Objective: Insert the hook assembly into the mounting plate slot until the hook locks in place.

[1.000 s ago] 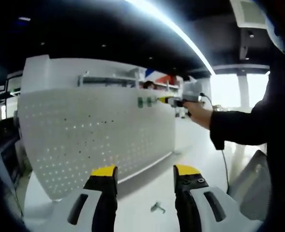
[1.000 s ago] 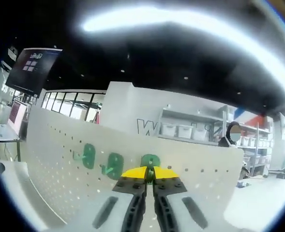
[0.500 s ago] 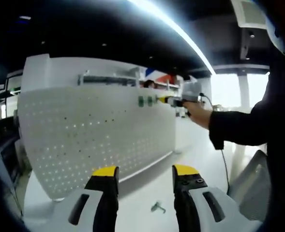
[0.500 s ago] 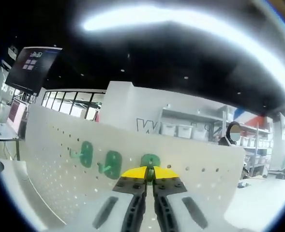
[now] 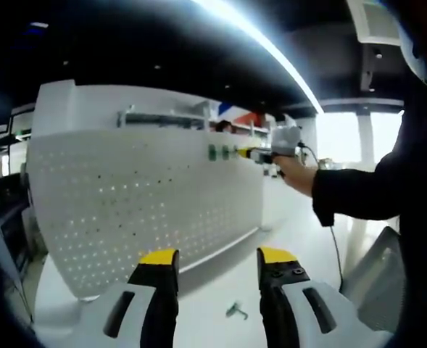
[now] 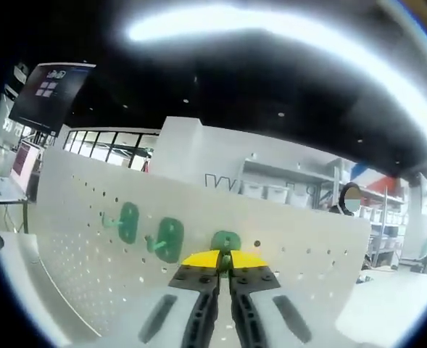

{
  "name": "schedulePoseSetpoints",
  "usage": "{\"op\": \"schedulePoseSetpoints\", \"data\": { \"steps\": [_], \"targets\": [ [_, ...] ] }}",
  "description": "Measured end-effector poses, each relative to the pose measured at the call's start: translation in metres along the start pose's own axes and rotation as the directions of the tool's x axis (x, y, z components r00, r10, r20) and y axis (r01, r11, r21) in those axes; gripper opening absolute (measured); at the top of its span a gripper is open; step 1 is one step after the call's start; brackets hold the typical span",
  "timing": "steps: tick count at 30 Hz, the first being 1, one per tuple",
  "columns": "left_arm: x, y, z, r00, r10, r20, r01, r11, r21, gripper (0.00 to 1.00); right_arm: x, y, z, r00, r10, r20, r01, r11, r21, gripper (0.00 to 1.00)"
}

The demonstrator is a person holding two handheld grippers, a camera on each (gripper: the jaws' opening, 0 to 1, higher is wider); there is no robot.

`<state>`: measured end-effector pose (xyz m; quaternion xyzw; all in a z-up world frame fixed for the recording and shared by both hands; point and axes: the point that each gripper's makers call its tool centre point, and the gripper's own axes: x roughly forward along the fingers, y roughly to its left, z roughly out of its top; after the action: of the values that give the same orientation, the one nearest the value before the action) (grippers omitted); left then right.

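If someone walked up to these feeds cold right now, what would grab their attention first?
Probably the big white pegboard standing upright on the table, with green hooks near its top edge. In the right gripper view, the right gripper is shut on a third green hook held against the board. In the left gripper view, the left gripper hangs open, low over the table, above a small metal part.

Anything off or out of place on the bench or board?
One oddity: a small grey metal hook part lies loose on the white tabletop before the white perforated pegboard. The green plastic hooks on the board look evenly seated.
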<state>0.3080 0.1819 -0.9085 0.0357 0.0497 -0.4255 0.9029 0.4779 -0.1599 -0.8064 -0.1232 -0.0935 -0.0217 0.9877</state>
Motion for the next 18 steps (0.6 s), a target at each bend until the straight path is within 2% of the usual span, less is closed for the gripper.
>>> {"op": "schedulePoseSetpoints", "data": {
  "steps": [8,14,18],
  "targets": [
    [0.0025,-0.0015,-0.0005,1.000,-0.009,0.000,0.009,1.000,-0.003,0.44,0.0008,0.0011,-0.0006,1.000,-0.003,-0.018,0.002,0.998,-0.058,0.02],
    [0.0019,-0.0021,-0.0017,1.000,-0.010,0.000,0.010,1.000,-0.008,0.44,-0.0016,-0.0017,-0.0043,0.999,-0.008,-0.037,0.006,0.999,-0.046,0.08],
    [0.0018,-0.0027,-0.0009,1.000,-0.013,0.004,0.013,1.000,-0.009,0.44,-0.0054,-0.0024,-0.0038,0.999,-0.006,-0.043,0.003,0.999,-0.053,0.09]
  ]
}}
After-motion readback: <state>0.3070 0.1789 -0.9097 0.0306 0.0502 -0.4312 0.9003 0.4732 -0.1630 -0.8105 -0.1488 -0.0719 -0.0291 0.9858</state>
